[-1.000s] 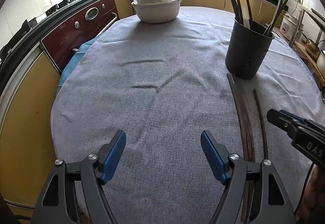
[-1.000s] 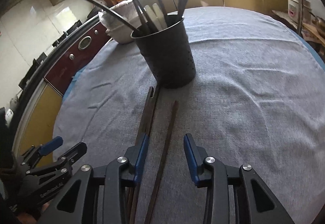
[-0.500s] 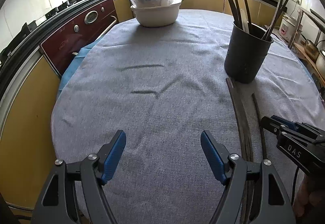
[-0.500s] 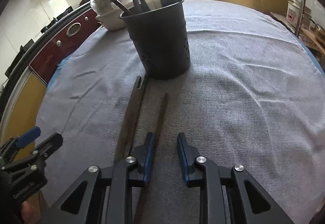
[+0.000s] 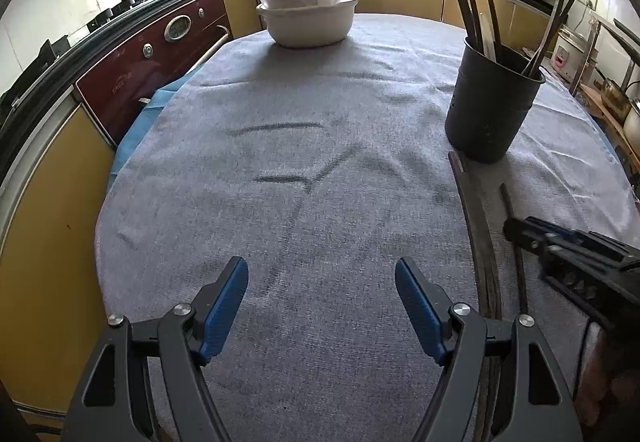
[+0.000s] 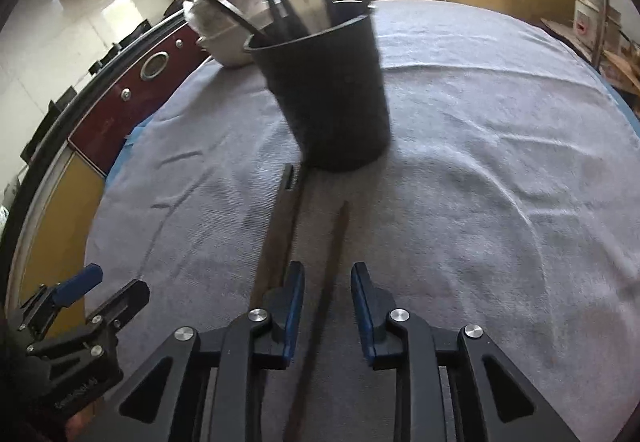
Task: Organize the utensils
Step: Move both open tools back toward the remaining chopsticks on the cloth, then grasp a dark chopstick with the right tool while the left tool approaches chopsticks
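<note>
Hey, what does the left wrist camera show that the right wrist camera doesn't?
Only the left wrist view shows the whole white basin with its wrapped bundle, and the left tongs wide open over bare cloth. Only the right wrist view shows the thin dark stick lying between the right tongs, whose jaws are opening, pads not touching it. Both show the black utensil holder, the long flat utensil beside the stick, and the grey tablecloth.

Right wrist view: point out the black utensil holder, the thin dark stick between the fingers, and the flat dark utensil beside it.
black utensil holder (image 6: 336, 93), right wrist view, front wall.
thin dark stick (image 6: 334, 254), right wrist view, mid-shaft.
flat dark utensil (image 6: 278, 238), right wrist view, flat middle.
</note>
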### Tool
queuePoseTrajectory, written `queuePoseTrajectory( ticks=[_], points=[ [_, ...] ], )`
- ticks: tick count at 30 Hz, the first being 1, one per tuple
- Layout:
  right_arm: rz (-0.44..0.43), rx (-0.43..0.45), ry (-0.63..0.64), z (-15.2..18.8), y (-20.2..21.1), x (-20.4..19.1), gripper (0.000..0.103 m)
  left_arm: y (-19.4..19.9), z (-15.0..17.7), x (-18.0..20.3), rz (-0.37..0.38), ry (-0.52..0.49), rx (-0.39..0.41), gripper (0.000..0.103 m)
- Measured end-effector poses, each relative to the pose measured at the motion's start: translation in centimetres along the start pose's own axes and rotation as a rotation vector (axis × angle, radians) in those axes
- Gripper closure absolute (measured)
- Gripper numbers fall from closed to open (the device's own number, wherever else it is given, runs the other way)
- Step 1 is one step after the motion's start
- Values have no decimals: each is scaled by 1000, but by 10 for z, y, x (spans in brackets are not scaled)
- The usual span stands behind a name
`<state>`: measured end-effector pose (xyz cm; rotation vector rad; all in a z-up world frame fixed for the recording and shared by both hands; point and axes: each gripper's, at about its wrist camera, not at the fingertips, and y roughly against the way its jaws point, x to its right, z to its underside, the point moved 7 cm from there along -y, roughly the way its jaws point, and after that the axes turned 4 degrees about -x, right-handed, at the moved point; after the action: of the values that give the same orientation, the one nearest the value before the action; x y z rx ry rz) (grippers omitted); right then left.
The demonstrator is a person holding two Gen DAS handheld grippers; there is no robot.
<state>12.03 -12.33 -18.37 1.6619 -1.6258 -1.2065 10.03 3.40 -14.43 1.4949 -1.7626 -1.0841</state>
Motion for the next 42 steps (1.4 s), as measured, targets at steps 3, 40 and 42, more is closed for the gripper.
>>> queuePoseTrajectory(
  ticks=[3, 40, 42],
  points=[
    [48, 9, 36, 0, -5, -4, 75, 0, -4, 2, 19, -1, -1, 26],
    [4, 12, -106, 2, 12, 60, 95, -45, -24, 49, 188, -36, -125, 24],
    [3, 11, -107, 3, 12, 59, 95, -43, -27, 55, 208, -46, -125, 24]
  ],
)
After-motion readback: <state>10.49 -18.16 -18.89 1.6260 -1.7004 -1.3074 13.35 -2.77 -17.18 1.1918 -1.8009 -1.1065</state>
